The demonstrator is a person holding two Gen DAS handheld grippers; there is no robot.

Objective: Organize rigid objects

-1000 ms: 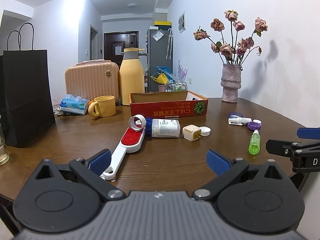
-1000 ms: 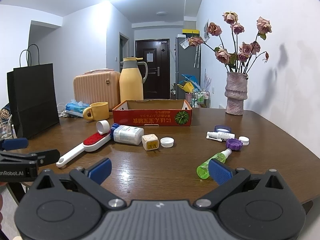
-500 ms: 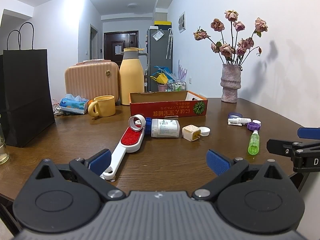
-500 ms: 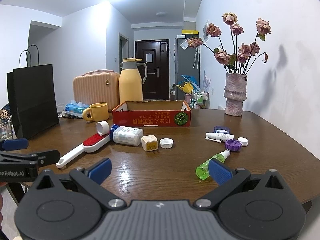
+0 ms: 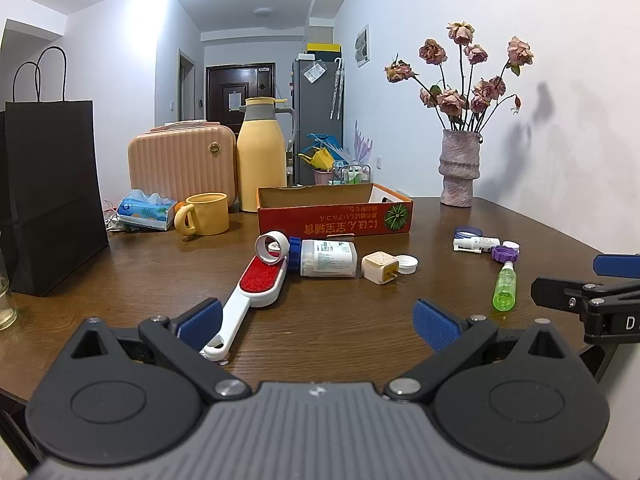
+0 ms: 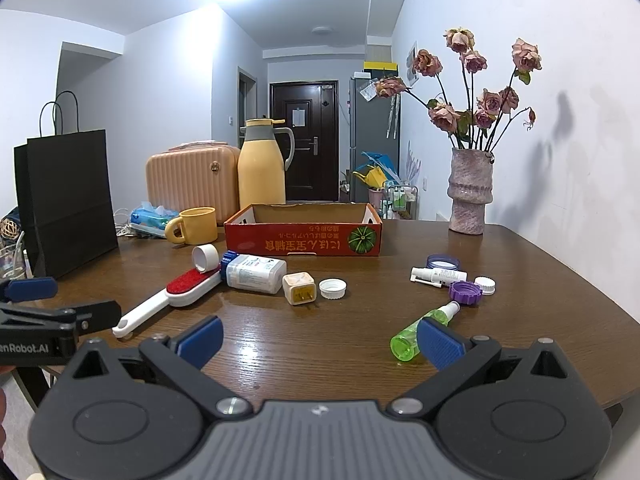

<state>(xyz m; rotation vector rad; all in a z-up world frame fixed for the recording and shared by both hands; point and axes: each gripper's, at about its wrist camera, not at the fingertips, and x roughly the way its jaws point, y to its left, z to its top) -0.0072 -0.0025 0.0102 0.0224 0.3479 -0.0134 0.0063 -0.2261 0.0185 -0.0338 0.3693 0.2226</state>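
An open red cardboard box (image 5: 334, 216) (image 6: 303, 235) stands mid-table. In front of it lie a red-and-white lint brush (image 5: 252, 292) (image 6: 168, 300), a white tape roll (image 6: 205, 257), a white bottle with a blue cap (image 5: 326, 258) (image 6: 254, 273), a cream plug adapter (image 5: 380, 267) (image 6: 299, 288) and a white cap (image 6: 332, 288). To the right lie a green spray bottle (image 5: 505, 285) (image 6: 424, 330), a purple cap (image 6: 464, 292) and a small white spray (image 6: 438, 276). My left gripper (image 5: 316, 322) and right gripper (image 6: 319, 338) are both open and empty, near the table's front edge.
At the back stand a black paper bag (image 5: 50, 192), a peach case (image 5: 182, 166), a yellow jug (image 5: 262, 156), a yellow mug (image 5: 204, 214), a tissue pack (image 5: 146, 210) and a vase of dried roses (image 5: 458, 168). The table's edge curves at the right (image 6: 592, 280).
Both grippers have edged slightly forward toward the table. Nothing on the table has moved.
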